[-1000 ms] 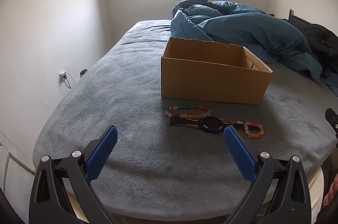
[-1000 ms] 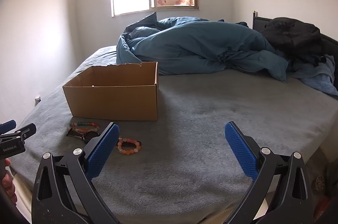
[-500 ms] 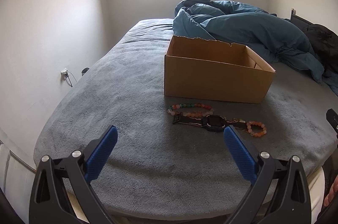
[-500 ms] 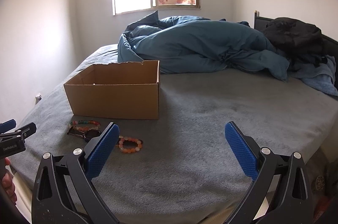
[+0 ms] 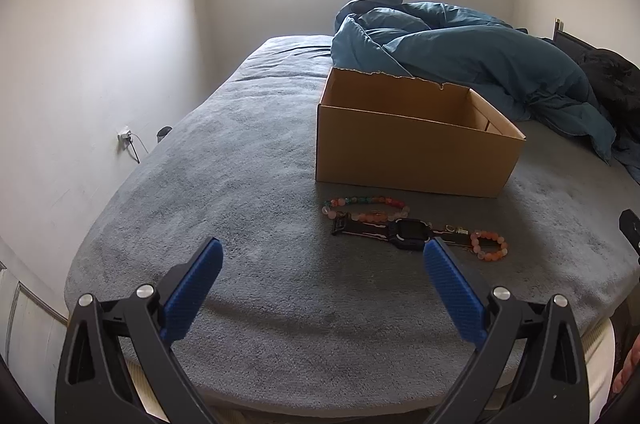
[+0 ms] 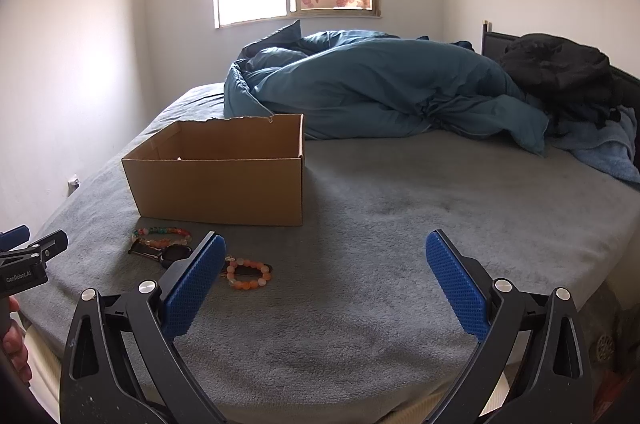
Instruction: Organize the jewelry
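An open cardboard box (image 5: 412, 159) (image 6: 218, 179) stands on the grey bed. In front of it lie a long multicoloured bead strand (image 5: 366, 204) (image 6: 162, 234), a dark watch (image 5: 412, 228) (image 6: 176, 254) and a small orange bead bracelet (image 5: 489, 246) (image 6: 249, 274). My left gripper (image 5: 322, 266) is open and empty, short of the jewelry. My right gripper (image 6: 326, 260) is open and empty, to the right of the bracelet; its left finger hides part of the watch.
A rumpled blue duvet (image 5: 472, 63) (image 6: 380, 87) lies behind the box. Dark clothes (image 6: 560, 71) sit at the headboard, far right. A white wall (image 5: 100, 63) runs along the bed's left side. The bed's near edge lies just under both grippers.
Both grippers have drifted slightly, so the box and jewelry sit a little further right and lower in each view. Both stay open. Nothing on the bed has moved.
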{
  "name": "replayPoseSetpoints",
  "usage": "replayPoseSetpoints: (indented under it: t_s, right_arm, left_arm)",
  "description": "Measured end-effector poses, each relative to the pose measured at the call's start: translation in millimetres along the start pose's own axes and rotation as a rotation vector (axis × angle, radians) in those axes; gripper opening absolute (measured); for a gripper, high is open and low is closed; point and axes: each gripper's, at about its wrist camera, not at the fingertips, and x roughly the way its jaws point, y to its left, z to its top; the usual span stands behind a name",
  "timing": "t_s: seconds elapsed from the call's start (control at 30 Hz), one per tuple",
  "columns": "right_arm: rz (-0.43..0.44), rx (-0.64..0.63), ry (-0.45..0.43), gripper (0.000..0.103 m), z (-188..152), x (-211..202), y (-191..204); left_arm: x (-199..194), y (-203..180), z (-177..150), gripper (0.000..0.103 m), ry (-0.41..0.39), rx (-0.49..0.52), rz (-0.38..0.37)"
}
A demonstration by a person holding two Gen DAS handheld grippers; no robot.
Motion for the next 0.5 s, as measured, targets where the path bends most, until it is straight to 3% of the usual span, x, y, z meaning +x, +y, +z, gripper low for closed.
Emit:
replayPoseSetpoints:
  t_s: [0.5]
  right_arm:
    - [0.002, -0.001, 0.000, 0.096, -0.1, -0.2, 0.3]
  left_arm:
    - [-0.7, 0.8, 0.8, 0.098, -0.001, -0.002, 0.004]
